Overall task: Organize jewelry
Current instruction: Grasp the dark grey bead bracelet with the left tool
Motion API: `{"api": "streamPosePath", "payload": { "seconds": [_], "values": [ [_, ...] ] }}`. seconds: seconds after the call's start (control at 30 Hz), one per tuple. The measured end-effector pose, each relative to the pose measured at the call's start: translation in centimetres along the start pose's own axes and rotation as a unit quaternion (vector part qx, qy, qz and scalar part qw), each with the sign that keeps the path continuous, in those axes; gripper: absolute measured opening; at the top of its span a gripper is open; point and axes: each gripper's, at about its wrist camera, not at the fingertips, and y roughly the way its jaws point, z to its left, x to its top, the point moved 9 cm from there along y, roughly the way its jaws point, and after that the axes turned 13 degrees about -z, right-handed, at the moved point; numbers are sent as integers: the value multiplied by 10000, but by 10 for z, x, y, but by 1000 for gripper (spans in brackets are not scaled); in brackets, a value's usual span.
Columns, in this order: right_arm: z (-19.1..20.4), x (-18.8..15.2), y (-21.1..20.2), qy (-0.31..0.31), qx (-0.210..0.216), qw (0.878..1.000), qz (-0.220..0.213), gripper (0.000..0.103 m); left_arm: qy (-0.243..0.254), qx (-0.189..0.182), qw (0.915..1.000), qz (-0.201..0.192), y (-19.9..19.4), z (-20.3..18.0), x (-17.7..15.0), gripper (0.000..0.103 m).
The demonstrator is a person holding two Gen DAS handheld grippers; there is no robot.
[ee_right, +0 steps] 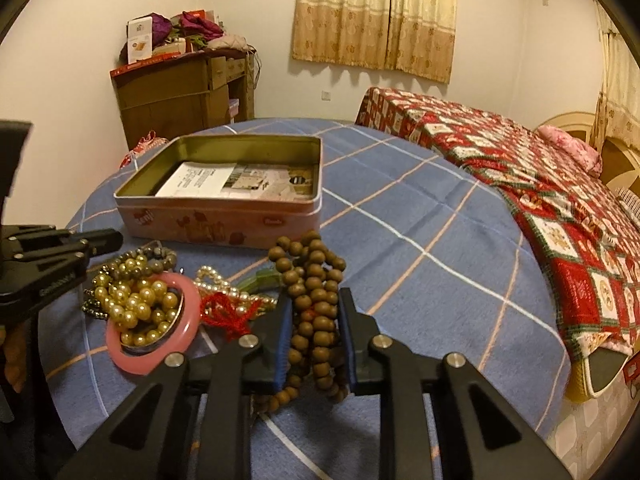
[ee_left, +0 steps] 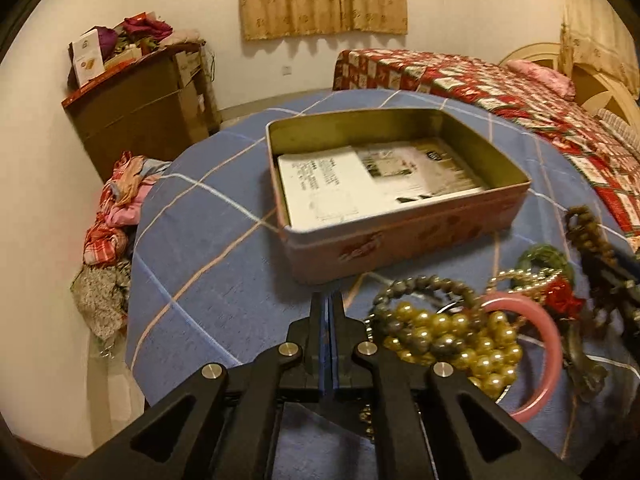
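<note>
My right gripper (ee_right: 316,296) is shut on a bunched string of brown wooden beads (ee_right: 316,312), which hangs in loops between its blue pads above the blue checked cloth (ee_right: 400,240). To its left lies a jewelry pile: gold pearls (ee_right: 136,300), a pink bangle (ee_right: 132,356), a red tassel (ee_right: 228,312) and a green piece (ee_right: 264,280). My left gripper (ee_left: 329,300) is shut with nothing visible between its tips, just left of the pearls (ee_left: 460,340). It points toward an open pink tin (ee_left: 400,240) with papers inside.
The cloth covers a round table (ee_left: 192,280). A bed with a red patchwork quilt (ee_right: 540,184) stands to the right. A brown cabinet (ee_right: 172,100) piled with things is against the far wall, and a heap of clothes (ee_left: 112,232) lies on the floor to the left.
</note>
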Motion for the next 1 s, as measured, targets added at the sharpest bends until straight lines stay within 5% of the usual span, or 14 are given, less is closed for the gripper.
{"api": "streamPosePath", "payload": {
  "seconds": [0.3, 0.37, 0.4, 0.43, 0.63, 1.0],
  "values": [
    [0, 3, -2, -48, 58, 9999, -109, 24, 23, 107, 9999, 69, 1, -1, 2, 6],
    [2, 1, -2, -67, 103, 9999, -105, 24, 32, 238, 9997, 29, 1, 2, 5, 29],
    [4, 1, -1, -87, 124, 9998, -108, 24, 32, 329, 9994, -50, -1, 5, 8, 54],
    [4, 1, -2, -85, 134, 9998, -118, 24, 16, 373, 9992, -152, -3, 8, 11, 67],
    [-4, 2, -4, -31, 112, 9998, -178, 24, 55, 224, 9989, -404, -17, 1, 20, 69],
    [-1, 2, -5, -145, 116, 9996, -214, 24, 167, -146, 9998, 6, 8, -12, 8, 69]
  ]
}}
